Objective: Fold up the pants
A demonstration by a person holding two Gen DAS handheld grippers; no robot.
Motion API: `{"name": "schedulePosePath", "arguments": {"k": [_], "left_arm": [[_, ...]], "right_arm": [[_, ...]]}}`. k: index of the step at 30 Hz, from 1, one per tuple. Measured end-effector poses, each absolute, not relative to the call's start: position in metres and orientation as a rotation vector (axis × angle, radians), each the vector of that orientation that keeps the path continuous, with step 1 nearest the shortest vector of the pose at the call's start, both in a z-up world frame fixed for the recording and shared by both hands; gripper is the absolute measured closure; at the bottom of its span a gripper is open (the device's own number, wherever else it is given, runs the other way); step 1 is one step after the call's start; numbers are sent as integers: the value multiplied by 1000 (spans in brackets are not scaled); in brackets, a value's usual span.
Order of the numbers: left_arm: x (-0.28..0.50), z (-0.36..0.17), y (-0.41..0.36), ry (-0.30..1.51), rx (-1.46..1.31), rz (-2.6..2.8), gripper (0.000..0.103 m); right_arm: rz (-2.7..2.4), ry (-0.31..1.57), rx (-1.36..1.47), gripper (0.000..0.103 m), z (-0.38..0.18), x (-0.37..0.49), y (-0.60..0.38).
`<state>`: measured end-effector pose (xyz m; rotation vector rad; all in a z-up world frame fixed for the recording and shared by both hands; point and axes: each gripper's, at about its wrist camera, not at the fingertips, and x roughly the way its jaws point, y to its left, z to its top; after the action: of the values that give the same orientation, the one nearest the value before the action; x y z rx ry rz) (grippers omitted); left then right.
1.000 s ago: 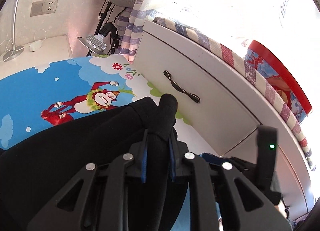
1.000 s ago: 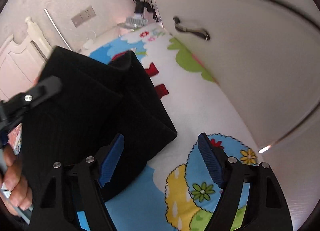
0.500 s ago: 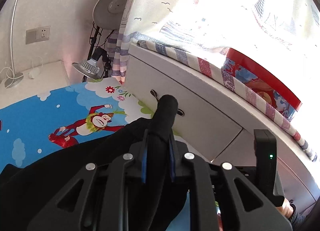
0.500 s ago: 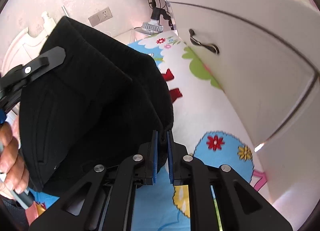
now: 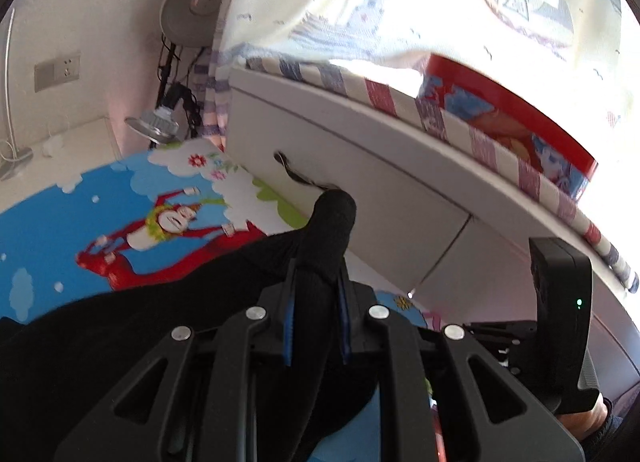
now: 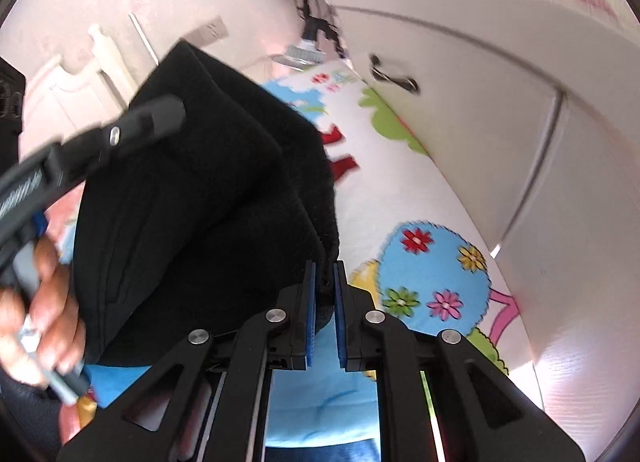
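Note:
The black pants hang lifted above the cartoon play mat, held at two corners. My left gripper is shut on a bunched black corner of the pants, which sticks up past the fingertips. My right gripper is shut on the lower edge of the same pants. The left gripper also shows in the right wrist view at the pants' upper left, with the hand that holds it. The right gripper's body shows at the right of the left wrist view.
A white drawer unit with a dark handle runs along the mat's right edge. A striped cloth and a red tin lie on top. A lamp and stand are in the far corner by the wall.
The right gripper was open beside the pants, then closed on their lower edge. Both grippers have lifted the pants off the mat. The left gripper stayed shut on its corner.

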<state>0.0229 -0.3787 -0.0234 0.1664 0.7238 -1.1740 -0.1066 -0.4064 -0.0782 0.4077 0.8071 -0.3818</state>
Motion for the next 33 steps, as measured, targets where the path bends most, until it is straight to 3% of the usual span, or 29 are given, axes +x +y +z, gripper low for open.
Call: {"name": "schedulePosePath", "arguments": {"k": [11,14,16,21,24,30,33], "left_arm": [[0,-67,-393,899,167,-1238,81],[-1,-74,-396,934,175,-1262,69],[-3,-83,-399,983,176,-1284,55],[10,-80,-382,1107,38,-1368,52],[23,-53,-362,1108,-78,-1459,41],[81,-3,-364,992,-98,-1334,44],[102,-14,-401,1051,45,-1293,69]], "right_arm": [[-514,705,383,89,-94,-154,-394],[-531,691,384,89,-98,-167,-392],[-539,686,395,89,-98,-171,-393],[-592,633,387,89,-91,-187,-396],[-612,577,360,88,-78,-192,-394],[-547,429,168,88,-32,-166,-347],[-513,458,68,88,-36,-136,-328]]}}
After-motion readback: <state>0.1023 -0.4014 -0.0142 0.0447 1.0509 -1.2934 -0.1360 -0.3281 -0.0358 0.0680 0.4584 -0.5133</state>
